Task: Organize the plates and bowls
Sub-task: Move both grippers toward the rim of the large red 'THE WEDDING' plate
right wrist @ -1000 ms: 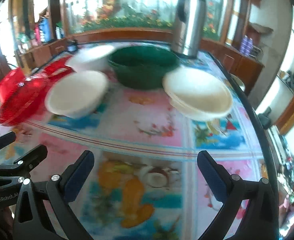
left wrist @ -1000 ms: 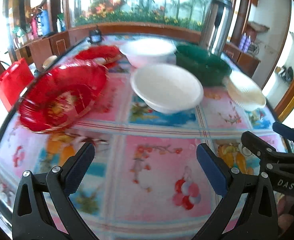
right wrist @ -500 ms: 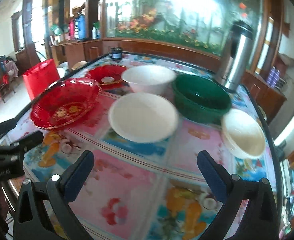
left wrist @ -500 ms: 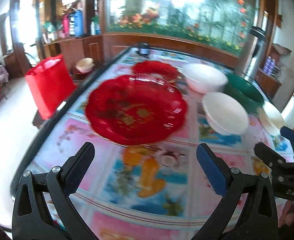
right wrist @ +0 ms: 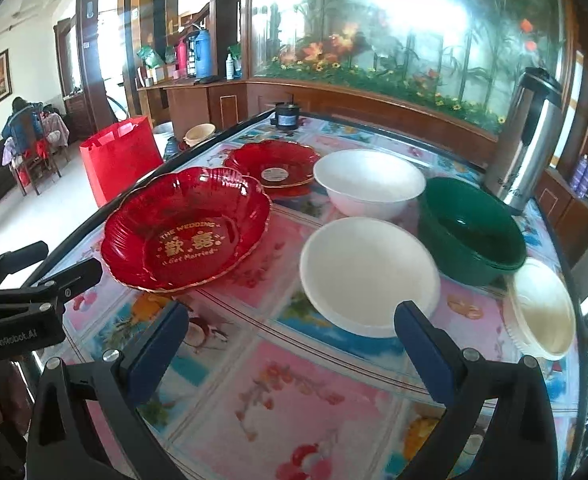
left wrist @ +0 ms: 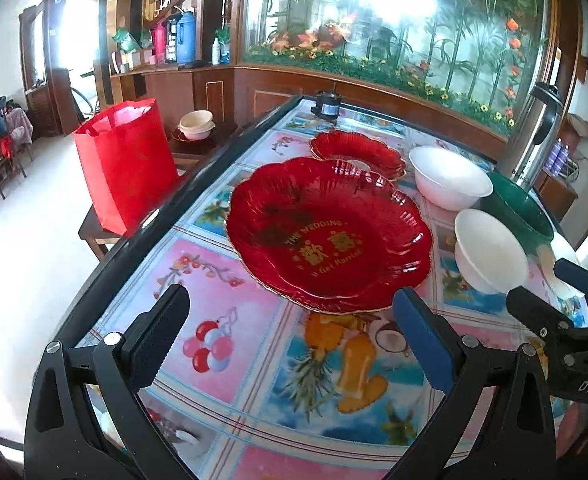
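While both claws, left claw [left wrist: 290,336] and right claw [right wrist: 290,344], hang released above the bench [right wrist: 317,396], all dishes sit rim-up: two red plates [right wrist: 186,232], two white bowls [right wrist: 367,276], one green bowl [right wrist: 469,228], one cream bowl [right wrist: 543,316] far right.

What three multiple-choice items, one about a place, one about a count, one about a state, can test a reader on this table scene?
1. Where does the green bowl stand?
A. beside the steel flask
B. inside the red bag
C. on the big red plate

2. How many red plates lie on the table?
A. one
B. two
C. four

3. How is the right tool?
A. shut on a bowl
B. open, holding nothing
C. out of view

Key: 1 A, the bowl sits just before the flask; 2 B, the big plate and the smaller red plate behind it; 3 B, its fingers stand wide apart over bare tablecloth.
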### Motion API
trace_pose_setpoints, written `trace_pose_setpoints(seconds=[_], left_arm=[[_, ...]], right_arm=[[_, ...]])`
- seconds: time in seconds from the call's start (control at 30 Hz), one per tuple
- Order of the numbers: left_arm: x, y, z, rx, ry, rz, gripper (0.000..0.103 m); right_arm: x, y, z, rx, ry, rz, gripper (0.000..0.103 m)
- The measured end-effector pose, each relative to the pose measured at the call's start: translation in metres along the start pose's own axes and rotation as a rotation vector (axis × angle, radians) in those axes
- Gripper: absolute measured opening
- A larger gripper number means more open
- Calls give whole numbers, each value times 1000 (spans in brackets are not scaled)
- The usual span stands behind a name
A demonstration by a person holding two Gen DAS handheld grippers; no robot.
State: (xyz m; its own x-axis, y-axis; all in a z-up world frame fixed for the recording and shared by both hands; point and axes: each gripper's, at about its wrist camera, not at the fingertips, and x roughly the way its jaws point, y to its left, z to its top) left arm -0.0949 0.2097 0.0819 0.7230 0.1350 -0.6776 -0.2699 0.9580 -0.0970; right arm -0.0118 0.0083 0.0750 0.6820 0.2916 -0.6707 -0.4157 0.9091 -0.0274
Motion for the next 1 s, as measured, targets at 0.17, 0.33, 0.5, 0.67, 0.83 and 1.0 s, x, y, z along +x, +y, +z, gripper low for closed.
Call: trace_pose_setpoints(seconds=[0.17,0.33,0.5,0.67,0.83,1.0], left_arm=[[0,7,2,-12,-14,1,103],[3,12,5,-9,-20,17,103],[7,19,7,-9,-39,-5,103],[19,25,13,-3,-16,-11,103],[31,29,20,-7,3,19,103],[44,33,23,-2,17,42,103]], right_arm=[[3,6,4,-6,-5,33,103],[7,13,5,-5,1,83,103],[13,14,8,27,16,103,103],[23,17,13,1,56,128,102],[28,16,26,-13,52,151,102],[38,26,37,-64,64,137,102]])
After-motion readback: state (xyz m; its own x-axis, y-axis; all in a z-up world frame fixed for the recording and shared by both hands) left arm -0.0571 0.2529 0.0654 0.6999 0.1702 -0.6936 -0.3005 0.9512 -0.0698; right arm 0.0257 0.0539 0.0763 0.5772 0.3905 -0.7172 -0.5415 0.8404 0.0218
